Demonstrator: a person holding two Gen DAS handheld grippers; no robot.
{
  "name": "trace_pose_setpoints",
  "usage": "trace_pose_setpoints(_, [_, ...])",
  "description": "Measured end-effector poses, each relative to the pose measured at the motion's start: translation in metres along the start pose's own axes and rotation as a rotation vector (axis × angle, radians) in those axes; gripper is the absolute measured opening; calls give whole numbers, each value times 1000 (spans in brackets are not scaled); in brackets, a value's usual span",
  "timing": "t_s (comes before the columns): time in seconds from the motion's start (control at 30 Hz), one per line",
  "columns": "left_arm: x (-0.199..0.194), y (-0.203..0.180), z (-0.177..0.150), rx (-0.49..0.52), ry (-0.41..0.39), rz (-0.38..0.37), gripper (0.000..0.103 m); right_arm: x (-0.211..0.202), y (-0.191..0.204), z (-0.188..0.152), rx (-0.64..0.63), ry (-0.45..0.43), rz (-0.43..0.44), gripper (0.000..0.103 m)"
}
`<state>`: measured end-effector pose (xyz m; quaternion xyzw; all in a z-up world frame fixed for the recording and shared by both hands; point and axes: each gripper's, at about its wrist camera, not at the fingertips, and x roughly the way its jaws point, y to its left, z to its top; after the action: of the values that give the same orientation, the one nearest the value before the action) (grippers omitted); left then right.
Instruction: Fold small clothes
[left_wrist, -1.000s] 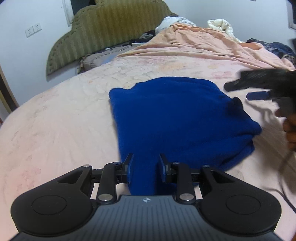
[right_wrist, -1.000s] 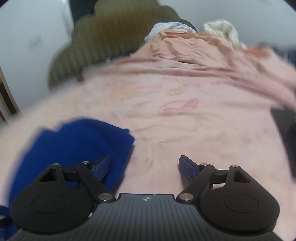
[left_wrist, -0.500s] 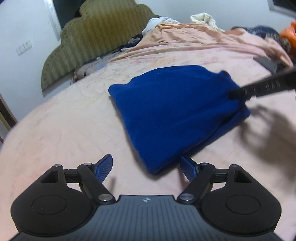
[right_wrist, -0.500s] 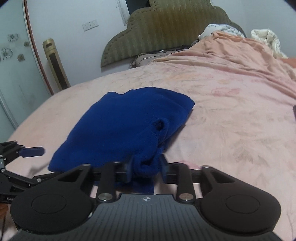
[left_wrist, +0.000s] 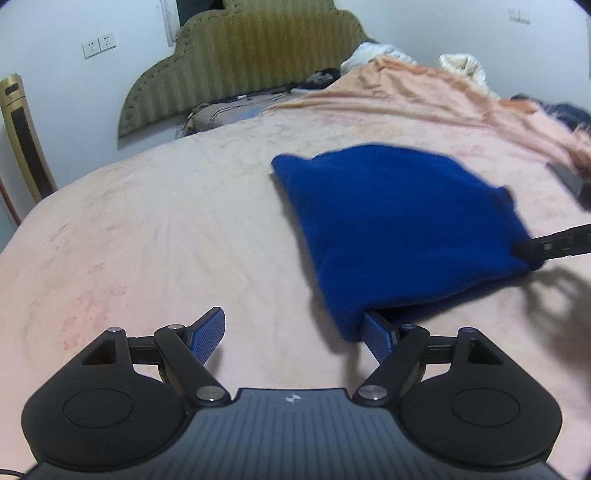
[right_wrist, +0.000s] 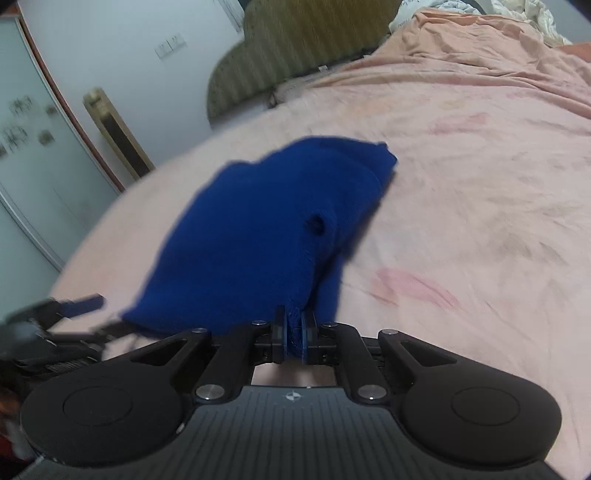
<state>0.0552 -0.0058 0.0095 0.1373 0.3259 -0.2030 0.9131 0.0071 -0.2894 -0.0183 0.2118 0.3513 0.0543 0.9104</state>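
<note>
A folded dark blue garment (left_wrist: 399, 221) lies on the pink bed cover (left_wrist: 147, 240). My left gripper (left_wrist: 293, 328) stands open just in front of it. The cloth's near corner rests against the inner side of the right finger (left_wrist: 376, 332) and is not pinched. In the right wrist view my right gripper (right_wrist: 293, 332) is closing, and its pads press on a bunched edge of the blue garment (right_wrist: 258, 236). From the left wrist view the right gripper (left_wrist: 546, 247) shows as a black finger at the cloth's right corner. The left gripper (right_wrist: 74, 306) appears blurred at the cloth's left end.
A green striped headboard (left_wrist: 258, 62) and pillows stand at the far end. A heaped peach blanket (left_wrist: 443, 96) covers the far right of the bed. A dark flat object (left_wrist: 569, 177) lies near the right edge. A gold tower unit (right_wrist: 118, 136) stands by the wall.
My left gripper let go of the garment's near edge, opened wide and drew back to the left. My right gripper swung over to the garment's corner and shut on it.
</note>
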Motion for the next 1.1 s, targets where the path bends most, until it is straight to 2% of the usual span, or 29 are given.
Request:
trace_pose_setpoints(0.07, [-11,2,6,-19,-23,-32,80,-9,3,0,-6,-42,-22,22])
trace_pose_setpoints(0.17, [-15,3,20,-76,-38,-95,80,-23,19,5,-89,-144,-113,22])
trace_pose_setpoints(0.23, [-8,-1,31,-125,-27,-124,80,-26,34,7,-157,-182,-114,22])
trace_pose_setpoints(0.3, [7,-10,36,-139,23,-136,80,-18,47,6,-203,-161,-82,27])
trace_pose_setpoints(0.33, [15,-15,37,-131,50,-119,80,-12,51,5,-217,-140,-79,27])
trace_pose_setpoints(0.4, [30,-25,34,-118,115,-65,80,7,51,3,-226,-87,-122,27])
trace_pose_setpoints(0.43, [32,-27,33,-121,128,-61,80,14,48,2,-210,-66,-160,28])
trace_pose_setpoints(0.5, [32,-26,31,-136,128,-73,80,13,40,1,-165,-74,-174,28])
trace_pose_setpoints(0.63, [35,-24,32,-153,141,-64,80,0,44,3,-182,-102,-164,43])
trace_pose_setpoints(0.77, [36,-25,31,-162,153,-62,80,1,47,1,-186,-94,-149,47])
trace_pose_setpoints(0.97, [33,-26,23,-166,154,-57,80,8,51,-8,-199,-76,-193,55])
trace_pose_setpoints(1.1, [27,-28,16,-172,135,-47,80,3,54,-11,-182,-94,-204,72])
